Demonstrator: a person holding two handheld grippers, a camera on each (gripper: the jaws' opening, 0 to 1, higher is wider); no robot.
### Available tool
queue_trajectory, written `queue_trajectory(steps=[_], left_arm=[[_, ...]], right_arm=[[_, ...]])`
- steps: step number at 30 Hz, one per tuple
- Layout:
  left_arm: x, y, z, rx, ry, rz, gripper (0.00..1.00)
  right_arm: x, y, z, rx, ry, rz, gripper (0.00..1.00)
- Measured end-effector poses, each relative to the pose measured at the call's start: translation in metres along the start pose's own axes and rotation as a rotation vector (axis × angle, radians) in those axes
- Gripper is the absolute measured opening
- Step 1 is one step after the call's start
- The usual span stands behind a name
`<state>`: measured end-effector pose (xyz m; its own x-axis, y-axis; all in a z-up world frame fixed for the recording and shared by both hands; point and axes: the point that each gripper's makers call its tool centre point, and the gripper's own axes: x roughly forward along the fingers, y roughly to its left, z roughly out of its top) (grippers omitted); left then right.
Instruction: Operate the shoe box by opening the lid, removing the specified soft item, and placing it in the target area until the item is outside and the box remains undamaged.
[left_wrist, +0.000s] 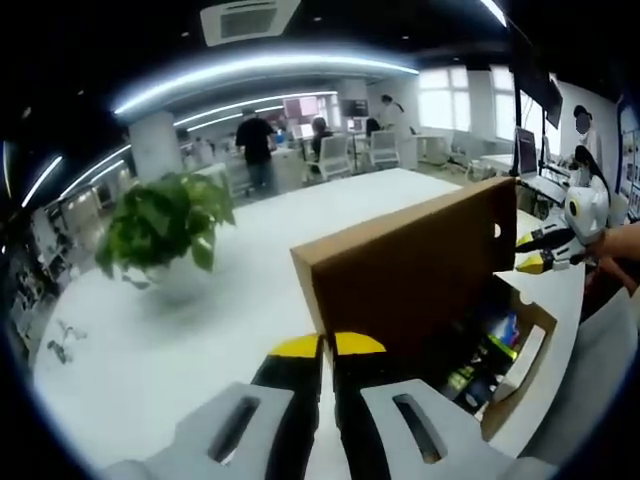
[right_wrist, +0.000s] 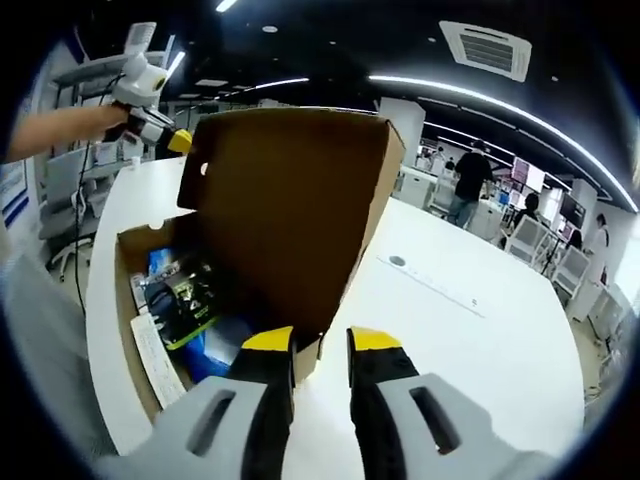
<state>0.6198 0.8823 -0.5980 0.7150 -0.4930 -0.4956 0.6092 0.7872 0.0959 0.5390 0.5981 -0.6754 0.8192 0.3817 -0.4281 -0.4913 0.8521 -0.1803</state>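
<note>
A brown cardboard shoe box (right_wrist: 135, 330) lies on the white table (right_wrist: 470, 330) with its lid (right_wrist: 290, 210) standing upright. Inside lie a black-and-green pack (right_wrist: 185, 295), something blue (right_wrist: 215, 345) and a white paper strip (right_wrist: 158, 360). My left gripper (left_wrist: 328, 345) has its jaws pressed almost together at the near edge of the lid (left_wrist: 410, 270), seen from its outer side. My right gripper (right_wrist: 321, 340) stands open at the box's near corner below the lid. It is also in the left gripper view as the right gripper (left_wrist: 535, 252), beside the lid's far end. The left gripper (right_wrist: 178, 140) touches the lid's far edge.
A potted green plant (left_wrist: 160, 225) stands on the table (left_wrist: 200, 340) left of the box. A laptop (left_wrist: 530, 160) sits at the back right. People and office chairs (left_wrist: 335, 155) are beyond the table. A hand (left_wrist: 615, 245) and a grey sleeve (right_wrist: 45, 330) flank the box.
</note>
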Motion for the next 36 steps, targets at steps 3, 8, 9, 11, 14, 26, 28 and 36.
queue_trajectory(steps=[3,8,9,11,14,26,28,36], left_arm=[[0.003,0.003,0.001,0.000,0.002,-0.002,0.00],[0.008,0.006,0.002,0.002,0.005,-0.005,0.00],[0.008,0.006,0.002,0.001,0.005,-0.005,0.00],[0.010,0.008,0.003,-0.001,0.005,-0.007,0.00],[0.014,0.011,0.003,-0.006,0.006,-0.010,0.00],[0.028,0.015,0.006,-0.006,0.019,-0.012,0.00],[0.031,0.017,0.006,-0.010,0.018,-0.010,0.00],[0.039,0.021,0.008,-0.034,0.014,-0.004,0.00]], right_arm=[[0.005,-0.001,0.000,-0.006,-0.001,-0.005,0.11],[0.011,-0.003,-0.002,0.011,0.009,-0.015,0.10],[0.012,-0.004,-0.002,0.015,0.008,-0.016,0.09],[0.015,-0.005,-0.003,0.036,0.008,-0.021,0.07],[0.017,-0.006,-0.004,0.047,0.010,-0.025,0.04],[0.023,-0.008,-0.003,0.055,0.017,-0.037,0.02],[0.024,-0.009,-0.003,0.041,0.018,-0.033,0.02],[0.026,-0.009,-0.002,-0.009,0.028,-0.034,0.01]])
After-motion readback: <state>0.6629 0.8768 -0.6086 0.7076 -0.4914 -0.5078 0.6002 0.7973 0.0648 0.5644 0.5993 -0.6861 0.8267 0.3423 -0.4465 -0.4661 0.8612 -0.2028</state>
